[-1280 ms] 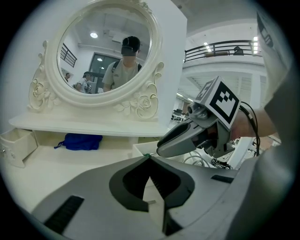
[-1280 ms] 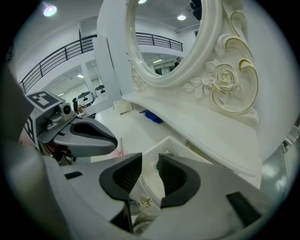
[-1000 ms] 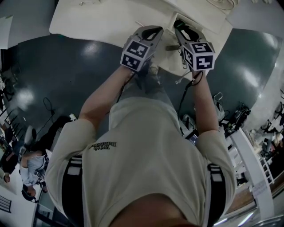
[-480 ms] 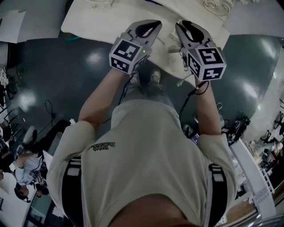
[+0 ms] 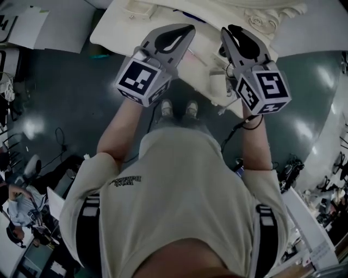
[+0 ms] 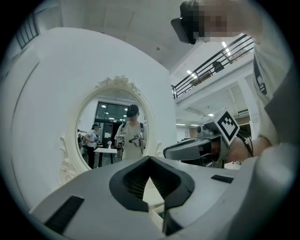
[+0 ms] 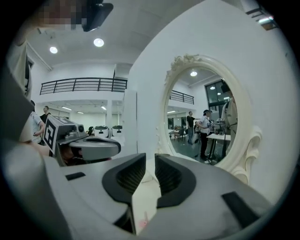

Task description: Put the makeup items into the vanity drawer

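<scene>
Seen from above, a person [image 5: 185, 184] in a beige shirt stands on a dark glossy floor [image 5: 65, 92] facing a white vanity [image 5: 122, 35], arms stretched forward with 1 gripper in each hand. The left gripper [image 5: 187, 30] and the right gripper [image 5: 231, 31] are held side by side above the vanity's front edge, close together but apart, each with a cube of black-and-white square markers at its rear. In the left gripper view, the 2 jaws meet at their tips, leaving only a small diamond-shaped gap behind them, with nothing held; the white vanity top shows through that gap. In the right gripper view, the jaws stand a narrow slit apart and have just been closing, with nothing between them except the white surface beyond. Both gripper views look toward an oval mirror [image 6: 115, 129] in an ornate white carved frame, which reflects the person holding the grippers and other people near a table. Each gripper view also catches the other gripper alongside. At the vanity's front edge, just below the right gripper, a pale boxy section looks like the drawer [image 5: 218, 89]; whether it is open and what it holds is too small to tell. A few small objects [image 5: 136, 10] lie on the vanity top near the back, too small to identify. The person's shoes [image 5: 176, 108] show just in front of the vanity.
</scene>
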Demonstrator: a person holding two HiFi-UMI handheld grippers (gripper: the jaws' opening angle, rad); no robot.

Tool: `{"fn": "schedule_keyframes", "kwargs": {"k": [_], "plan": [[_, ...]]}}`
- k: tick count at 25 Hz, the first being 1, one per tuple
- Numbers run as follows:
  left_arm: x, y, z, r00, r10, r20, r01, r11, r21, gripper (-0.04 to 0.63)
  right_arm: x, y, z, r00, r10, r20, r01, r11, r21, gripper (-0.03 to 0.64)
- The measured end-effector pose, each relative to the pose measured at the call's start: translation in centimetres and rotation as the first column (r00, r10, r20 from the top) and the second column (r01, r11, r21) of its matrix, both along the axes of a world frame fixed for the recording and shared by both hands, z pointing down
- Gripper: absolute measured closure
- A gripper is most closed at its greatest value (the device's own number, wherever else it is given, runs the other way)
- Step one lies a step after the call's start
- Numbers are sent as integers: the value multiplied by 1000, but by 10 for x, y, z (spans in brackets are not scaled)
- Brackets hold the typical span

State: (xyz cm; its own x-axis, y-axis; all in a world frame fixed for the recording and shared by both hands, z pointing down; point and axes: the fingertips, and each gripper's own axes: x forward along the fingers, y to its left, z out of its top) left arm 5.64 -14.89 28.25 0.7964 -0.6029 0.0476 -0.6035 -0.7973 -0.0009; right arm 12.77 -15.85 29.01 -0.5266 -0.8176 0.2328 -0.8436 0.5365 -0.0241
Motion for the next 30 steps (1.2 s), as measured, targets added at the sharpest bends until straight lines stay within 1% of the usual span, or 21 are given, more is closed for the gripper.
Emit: {"fn": "schedule_keyframes", "kwargs": {"k": [1, 4, 7, 10, 11, 12, 14, 18, 19, 23, 27, 30], "plan": [[-5, 2, -10, 1000, -7, -9, 7, 1000, 17, 581, -2, 3, -10, 1000, -4, 6, 3, 1000, 19, 552], [-22, 9, -33, 999, -29, -28, 30, 998, 55, 581, -11, 16, -40, 999, -21, 29, 19, 997, 73, 552], [-39, 16, -51, 997, -57, -43, 60, 996, 65, 581, -20, 29, -68, 998, -40, 42, 35, 991, 132, 559], [-54, 26, -69, 995, -80, -51, 85, 993, 87, 581, -26, 43, -93, 995, -65, 77, 49, 980, 194, 568], [-58, 30, -74, 995, -86, -54, 91, 991, 96, 581, -28, 48, -100, 994, -71, 88, 51, 976, 213, 586], [-63, 34, -78, 994, -91, -58, 97, 990, 104, 581, -30, 52, -105, 992, -77, 98, 53, 972, 229, 597], [-72, 42, -86, 992, -100, -72, 108, 988, 115, 581, -37, 60, -112, 989, -93, 115, 62, 966, 249, 597], [-79, 61, -96, 989, -99, -110, 111, 988, 111, 581, -48, 76, -112, 982, -131, 134, 93, 962, 257, 598], [-80, 66, -96, 988, -98, -115, 111, 988, 108, 581, -51, 80, -110, 981, -137, 138, 99, 962, 253, 609], [-87, 81, -92, 987, -107, -118, 118, 988, 97, 581, -60, 93, -101, 975, -157, 158, 118, 965, 233, 611], [-96, 89, -83, 986, -121, -113, 131, 988, 85, 581, -68, 103, -98, 969, -167, 182, 122, 964, 235, 611], [-101, 94, -80, 985, -133, -109, 142, 986, 82, 581, -76, 109, -96, 967, -180, 182, 134, 962, 236, 611]]}}
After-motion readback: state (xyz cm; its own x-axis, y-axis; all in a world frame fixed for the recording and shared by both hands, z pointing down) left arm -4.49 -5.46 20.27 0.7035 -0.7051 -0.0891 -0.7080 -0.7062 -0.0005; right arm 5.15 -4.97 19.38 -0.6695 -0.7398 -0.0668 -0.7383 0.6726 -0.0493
